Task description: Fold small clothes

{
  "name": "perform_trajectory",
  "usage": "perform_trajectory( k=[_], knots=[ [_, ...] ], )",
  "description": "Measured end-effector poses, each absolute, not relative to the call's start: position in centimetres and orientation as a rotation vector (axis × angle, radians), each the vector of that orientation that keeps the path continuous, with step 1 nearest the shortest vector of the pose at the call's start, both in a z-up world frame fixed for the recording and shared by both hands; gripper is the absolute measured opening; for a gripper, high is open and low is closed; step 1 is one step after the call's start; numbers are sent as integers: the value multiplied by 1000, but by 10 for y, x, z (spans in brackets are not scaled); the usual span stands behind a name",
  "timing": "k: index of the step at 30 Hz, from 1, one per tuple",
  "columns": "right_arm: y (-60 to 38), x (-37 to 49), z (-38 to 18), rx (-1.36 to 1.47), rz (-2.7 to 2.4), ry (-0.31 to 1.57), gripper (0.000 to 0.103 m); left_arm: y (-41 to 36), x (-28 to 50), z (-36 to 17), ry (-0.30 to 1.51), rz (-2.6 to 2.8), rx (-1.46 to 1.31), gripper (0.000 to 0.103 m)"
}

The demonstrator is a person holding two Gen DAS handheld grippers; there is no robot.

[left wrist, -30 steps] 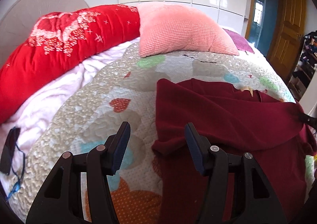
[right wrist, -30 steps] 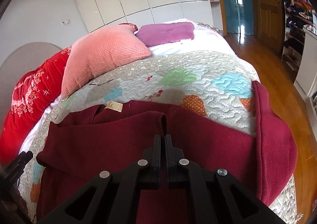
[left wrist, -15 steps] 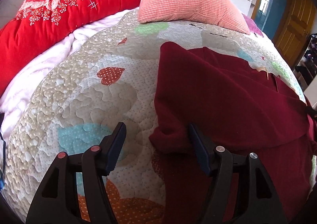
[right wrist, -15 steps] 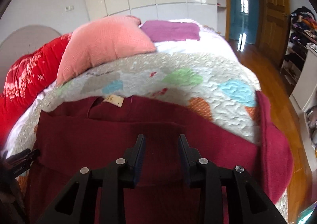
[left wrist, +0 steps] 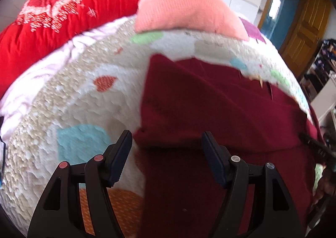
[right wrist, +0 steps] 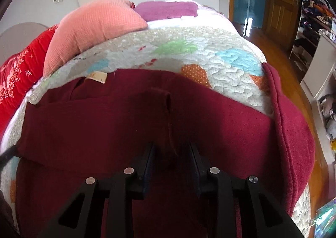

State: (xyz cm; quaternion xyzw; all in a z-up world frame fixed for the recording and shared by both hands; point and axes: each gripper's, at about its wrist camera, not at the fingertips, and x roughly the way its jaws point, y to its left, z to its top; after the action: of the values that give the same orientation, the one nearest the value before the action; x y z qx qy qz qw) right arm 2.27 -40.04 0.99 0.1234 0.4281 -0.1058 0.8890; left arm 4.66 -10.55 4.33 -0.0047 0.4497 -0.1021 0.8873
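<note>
We hold two claws. The left claw [left wrist: 167, 143] stands with its jaws wide apart at lower centre, straddling a folded edge of the one dark red garment [left wrist: 220, 111]. The right claw [right wrist: 172, 154] is likewise apart, gripping nothing, over a raised crease of the same garment [right wrist: 126, 120]. The garment lies spread on one quilt [right wrist: 189, 48] covering the bed. In the upper left we count one pink pillow [right wrist: 94, 25] and one red blanket [left wrist: 63, 19].

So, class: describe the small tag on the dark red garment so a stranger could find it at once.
Start at the patchwork quilt covering the bed, then find the dark red garment spread across it. At its far edge, nearest the pink pillow, sits the cream tag, the only pale patch on that cloth.
</note>
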Motion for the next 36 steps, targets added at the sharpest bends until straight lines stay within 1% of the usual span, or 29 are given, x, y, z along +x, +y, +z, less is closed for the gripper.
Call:
perform_trajectory(
  k=[2, 4, 6, 11, 16, 22, 26, 30, 33, 35, 36],
  knots=[
    [-404, 16, 20, 281, -202, 894, 31, -115, 39, 44, 923, -213, 24, 69],
    [-413, 7, 33, 288, -214, 850, 36, -122, 31, 47, 907, -233, 38, 69],
    [-428, 0, 42, 284, -270, 820, 44, -130, 25, 50, 908, -272, 25, 69],
    [-456, -16, 45, 352, -299, 821, 45, -158, 18, 55, 882, -327, 54, 69],
    [-449, -23, 47, 349, -259, 803, 45, -174, 26, 51, 888, -327, 50, 69],
    [-423, -10, 46, 323, -168, 796, 45, -180, 35, 38, 919, -300, 59, 69],
    [-410, 5, 34, 328, -137, 827, 45, -182, 36, 33, 924, -291, 76, 69],
    [-400, 20, 14, 289, -131, 909, 45, -184, 35, 30, 921, -288, 101, 69],
    [-407, 15, 23, 294, -119, 889, 45, -181, 37, 29, 923, -295, 86, 70],
    [-422, 9, 35, 313, -150, 839, 45, -181, 38, 27, 927, -304, 76, 73],
    [-435, 5, 43, 312, -198, 809, 48, -181, 38, 26, 926, -308, 74, 73]
  ],
)
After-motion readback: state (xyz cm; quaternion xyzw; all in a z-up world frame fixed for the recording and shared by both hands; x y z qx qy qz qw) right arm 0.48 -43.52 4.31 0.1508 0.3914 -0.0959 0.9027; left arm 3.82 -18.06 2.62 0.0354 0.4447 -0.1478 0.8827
